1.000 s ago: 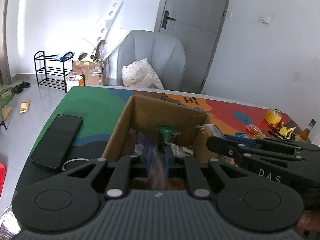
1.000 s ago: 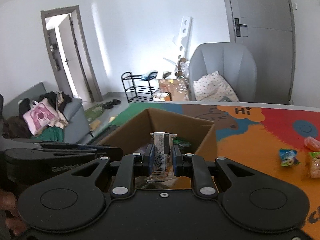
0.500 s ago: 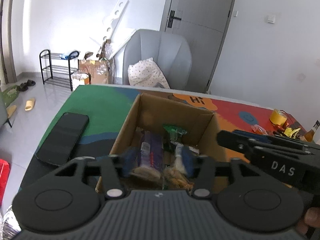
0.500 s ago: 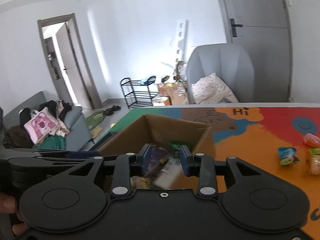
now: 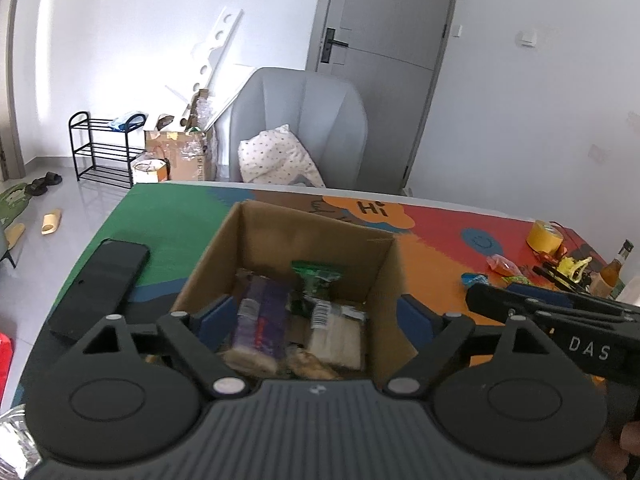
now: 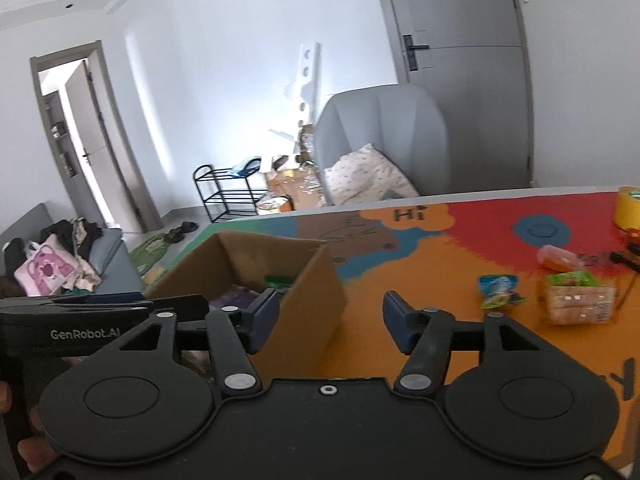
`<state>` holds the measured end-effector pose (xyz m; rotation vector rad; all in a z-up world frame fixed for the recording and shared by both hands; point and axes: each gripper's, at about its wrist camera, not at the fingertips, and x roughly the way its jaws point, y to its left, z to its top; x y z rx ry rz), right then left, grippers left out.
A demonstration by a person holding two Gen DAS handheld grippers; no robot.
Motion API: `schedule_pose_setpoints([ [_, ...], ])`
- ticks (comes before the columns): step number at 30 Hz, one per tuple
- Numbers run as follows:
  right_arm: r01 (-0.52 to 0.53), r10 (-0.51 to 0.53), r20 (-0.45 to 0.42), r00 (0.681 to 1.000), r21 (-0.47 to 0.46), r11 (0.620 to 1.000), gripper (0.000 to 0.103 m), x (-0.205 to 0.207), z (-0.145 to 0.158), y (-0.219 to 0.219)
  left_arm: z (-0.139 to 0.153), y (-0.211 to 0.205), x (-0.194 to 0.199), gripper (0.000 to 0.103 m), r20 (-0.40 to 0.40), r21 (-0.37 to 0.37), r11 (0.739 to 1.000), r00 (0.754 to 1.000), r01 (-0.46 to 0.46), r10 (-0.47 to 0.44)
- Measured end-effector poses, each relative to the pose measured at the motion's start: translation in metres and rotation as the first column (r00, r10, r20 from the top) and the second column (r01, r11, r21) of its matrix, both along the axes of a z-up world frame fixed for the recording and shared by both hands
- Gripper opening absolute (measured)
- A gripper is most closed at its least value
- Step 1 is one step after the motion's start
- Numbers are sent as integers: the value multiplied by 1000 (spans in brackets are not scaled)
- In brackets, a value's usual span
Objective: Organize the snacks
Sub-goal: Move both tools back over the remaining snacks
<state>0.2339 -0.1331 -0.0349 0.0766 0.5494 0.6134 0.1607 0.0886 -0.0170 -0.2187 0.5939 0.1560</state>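
I am holding the left tool point(image 5: 316, 320) over the cardboard box point(image 5: 280, 236), its jaws spreading wider with nothing pinched between them. The purple snack bar point(image 5: 260, 320) and the pale wrapped pack point(image 5: 336, 332) are lying loose on the box floor below. The right tool point(image 6: 326, 316) is also opening, empty, straddling the box's right wall.

Snacks not yet boxed are sitting on the desk point(image 6: 420, 280) at about two o'clock in the right wrist view: a small blue packet point(image 6: 498, 290), a green-topped cracker pack point(image 6: 578, 298) and an orange packet point(image 6: 560, 258) beyond them.

I am judging all of these to be light, crinkly film packs, slippery and easy to crush, so I am planning a gentle pinch across the narrow middle, not on the sealed ends. The cracker pack looks brittle inside.

The cracker pack's long axis is running roughly nine to three. The purple bar is pointing about twelve to six in the left view.
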Motion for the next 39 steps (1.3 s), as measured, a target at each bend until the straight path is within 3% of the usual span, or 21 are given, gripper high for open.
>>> schedule_pose_setpoints([
  [3, 40, -40, 20, 999, -15, 999, 75, 2, 1, -10, 1, -6, 4, 90, -2, -4, 1000, 1000, 10, -10],
  [15, 122, -122, 17, 992, -20, 992, 81, 8, 0, -52, 3, -37, 22, 91, -6, -3, 999, 998, 55, -55],
  [34, 210, -210, -28, 977, 7, 978, 81, 29, -17, -115, -3, -97, 61, 91, -36, 12, 988, 988, 153, -152],
  [39, 225, -224, -59, 973, 17, 974, 75, 40, -24, -130, -4, -108, 70, 91, -38, 15, 986, 986, 165, -164],
])
